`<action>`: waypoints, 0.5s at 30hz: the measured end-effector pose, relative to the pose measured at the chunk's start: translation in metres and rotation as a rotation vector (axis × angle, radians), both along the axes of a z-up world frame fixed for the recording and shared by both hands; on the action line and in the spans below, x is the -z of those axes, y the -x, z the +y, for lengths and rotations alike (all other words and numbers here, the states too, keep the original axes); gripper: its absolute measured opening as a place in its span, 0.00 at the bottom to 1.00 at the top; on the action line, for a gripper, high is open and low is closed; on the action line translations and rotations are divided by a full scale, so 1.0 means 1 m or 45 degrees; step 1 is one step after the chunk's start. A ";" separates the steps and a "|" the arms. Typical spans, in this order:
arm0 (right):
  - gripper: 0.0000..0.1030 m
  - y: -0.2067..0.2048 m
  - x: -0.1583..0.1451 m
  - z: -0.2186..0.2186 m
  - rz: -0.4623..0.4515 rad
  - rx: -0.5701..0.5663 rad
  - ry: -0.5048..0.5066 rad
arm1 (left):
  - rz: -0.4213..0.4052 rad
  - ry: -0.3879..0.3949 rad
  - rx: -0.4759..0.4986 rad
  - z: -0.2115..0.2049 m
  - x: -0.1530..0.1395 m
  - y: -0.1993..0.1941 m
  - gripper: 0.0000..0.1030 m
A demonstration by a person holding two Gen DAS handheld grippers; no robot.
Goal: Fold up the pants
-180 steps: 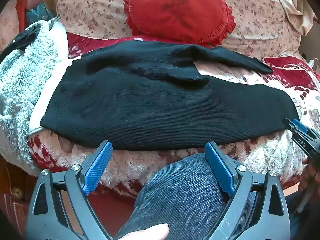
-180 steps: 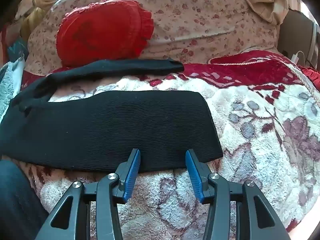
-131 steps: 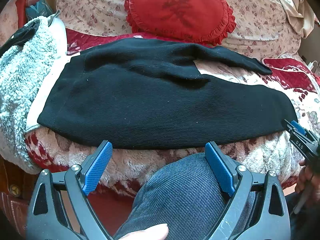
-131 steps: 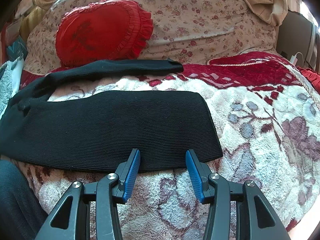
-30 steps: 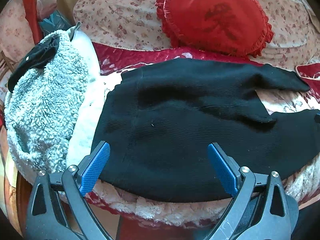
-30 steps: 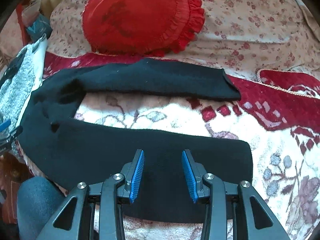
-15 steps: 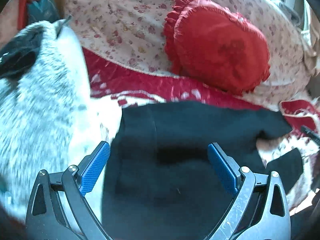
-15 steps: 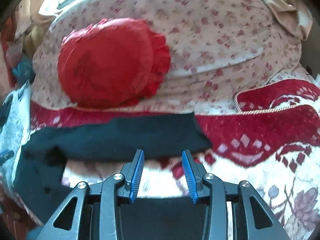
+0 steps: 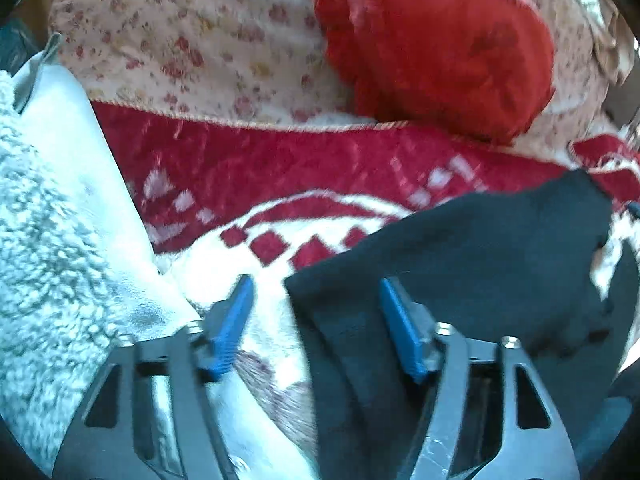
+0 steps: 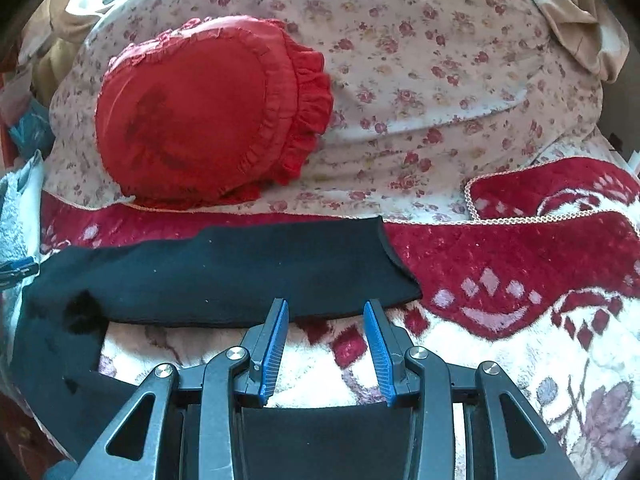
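Black knit pants (image 9: 472, 264) lie on a red-and-cream plush blanket (image 9: 248, 176). In the left wrist view my left gripper (image 9: 316, 292) is open over the waist's far left corner; the waistband edge runs between its blue pads. In the right wrist view the far leg (image 10: 248, 268) stretches from left to a cuff at right. My right gripper (image 10: 326, 308) is open, its tips at that leg's near edge by the cuff. The near leg (image 10: 324, 432) lies under the gripper body. The left gripper's tip (image 10: 16, 270) shows at the left edge.
A red ruffled heart cushion (image 10: 208, 112) leans on a floral pillow (image 10: 440, 80) behind the pants. A fluffy grey-white garment (image 9: 52, 240) lies left of the waist. The blanket's red border (image 10: 520, 240) spreads right of the cuff.
Both grippers moved forward across the pants. The left one reached the waist's far corner and narrowed. The right one reached the far leg's near edge by the cuff.
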State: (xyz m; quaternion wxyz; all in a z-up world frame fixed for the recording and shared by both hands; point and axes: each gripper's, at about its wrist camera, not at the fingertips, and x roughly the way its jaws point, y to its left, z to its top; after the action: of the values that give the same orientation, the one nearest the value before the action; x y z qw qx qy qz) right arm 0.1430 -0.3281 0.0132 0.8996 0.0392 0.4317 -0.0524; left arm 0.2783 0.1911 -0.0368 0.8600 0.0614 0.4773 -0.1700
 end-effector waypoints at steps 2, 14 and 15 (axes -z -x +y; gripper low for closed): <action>0.36 -0.001 0.002 -0.003 0.011 0.012 -0.012 | -0.006 0.043 0.013 0.005 0.004 -0.001 0.58; 0.36 -0.004 0.004 -0.010 0.015 0.091 -0.068 | -0.070 0.141 0.095 0.004 0.001 0.004 0.10; 0.36 -0.004 0.003 -0.011 0.012 0.099 -0.072 | -0.097 0.119 0.098 0.002 -0.004 0.009 0.09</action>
State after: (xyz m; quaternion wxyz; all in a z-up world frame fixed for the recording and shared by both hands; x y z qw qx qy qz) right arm 0.1474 -0.3394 0.0101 0.8934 0.0813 0.4353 -0.0753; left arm 0.2688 0.1931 -0.0328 0.8722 0.0460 0.4330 -0.2227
